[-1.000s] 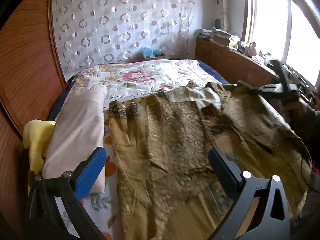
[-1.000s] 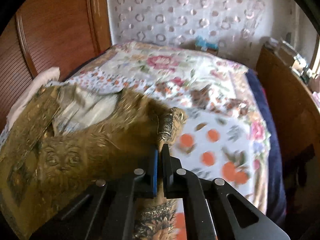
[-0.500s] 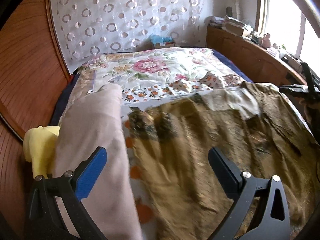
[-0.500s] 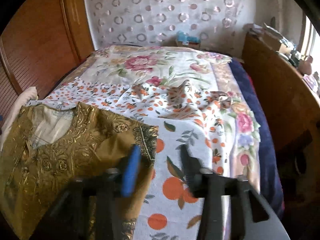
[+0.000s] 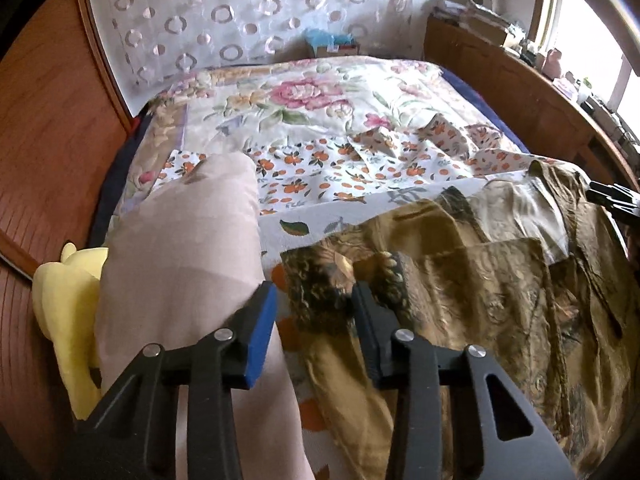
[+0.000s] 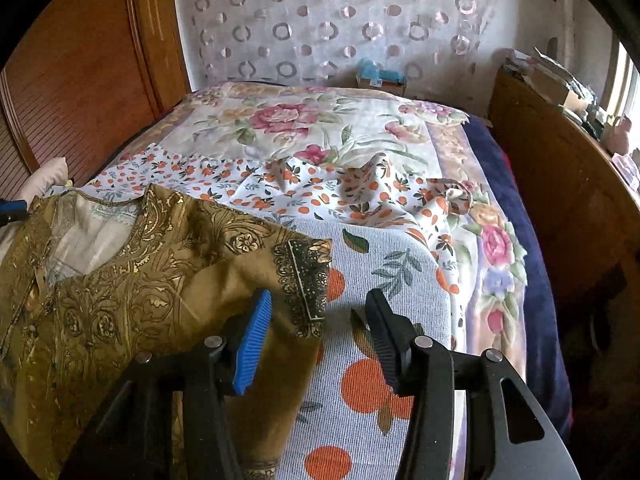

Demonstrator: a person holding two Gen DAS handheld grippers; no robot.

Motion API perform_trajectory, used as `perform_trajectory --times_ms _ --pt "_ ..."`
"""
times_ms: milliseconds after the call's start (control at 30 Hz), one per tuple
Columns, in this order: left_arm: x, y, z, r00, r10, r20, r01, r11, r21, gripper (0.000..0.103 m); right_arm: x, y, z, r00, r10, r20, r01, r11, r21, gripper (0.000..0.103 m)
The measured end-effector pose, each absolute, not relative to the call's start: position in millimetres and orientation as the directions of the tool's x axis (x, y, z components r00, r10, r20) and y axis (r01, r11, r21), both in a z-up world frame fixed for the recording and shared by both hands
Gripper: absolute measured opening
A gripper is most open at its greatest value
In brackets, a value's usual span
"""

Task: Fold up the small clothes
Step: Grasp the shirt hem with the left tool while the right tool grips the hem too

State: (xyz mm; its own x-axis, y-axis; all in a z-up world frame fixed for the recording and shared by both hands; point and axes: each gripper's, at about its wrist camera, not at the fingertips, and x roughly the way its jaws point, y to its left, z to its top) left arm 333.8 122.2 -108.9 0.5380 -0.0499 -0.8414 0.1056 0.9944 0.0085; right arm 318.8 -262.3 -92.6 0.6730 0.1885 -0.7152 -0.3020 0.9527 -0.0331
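Closest to the left wrist camera, the left gripper (image 5: 314, 304) has its jaws closing, with the dark patterned cuff of the olive-gold embroidered tunic (image 5: 480, 296) sitting between the 2 pads. Can't say the pads are actually pressing the cloth yet, there looks to be a gap on both sides. Just left of it is a long pale pink bolster pillow (image 5: 180, 264), and tucked beside that a soft yellow plush toy (image 5: 68, 312).

In the right wrist view, the right gripper (image 6: 320, 320) sits about half open with nothing clamped. The other sleeve's black-and-gold border lies under its blue pad, the rest of the gap shows the white knit blanket with big orange dots (image 6: 380, 368). The tunic is spread flat on that blanket, neckline up toward the far side.

Further back there's a thinner small-orange-print sheet (image 6: 280, 188) all rumpled, then a floral bedspread with pink roses (image 6: 288, 120), and a white curtain with ring patterns (image 6: 340, 20) behind.
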Motion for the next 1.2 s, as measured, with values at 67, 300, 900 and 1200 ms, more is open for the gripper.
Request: perform_trajectory --times_ms 67,300,900,1200 --pt "340.6 121.5 -111.4 0.524 -0.048 -0.850 0.111 0.994 0.012 0.040 314.8 -260.8 -90.7 0.673 0.189 -0.715 -0.302 0.953 -0.032 0.051" --pt "347.6 120.0 -122.3 0.497 -0.049 -0.866 0.108 0.994 0.006 0.040 315.3 -260.6 -91.2 0.674 0.189 -0.714 -0.302 0.953 -0.034 0.051" --pt "287.6 103.1 -70.0 0.654 -0.137 -0.744 0.135 0.989 -0.063 0.004 269.4 -247.1 -52.4 0.750 0.252 -0.611 -0.355 0.934 -0.050 0.002" --pt "186.6 95.6 -12.5 0.775 -0.216 -0.595 0.195 0.976 -0.099 0.004 158.3 -248.0 -8.9 0.816 0.332 -0.473 -0.407 0.911 -0.062 0.002"
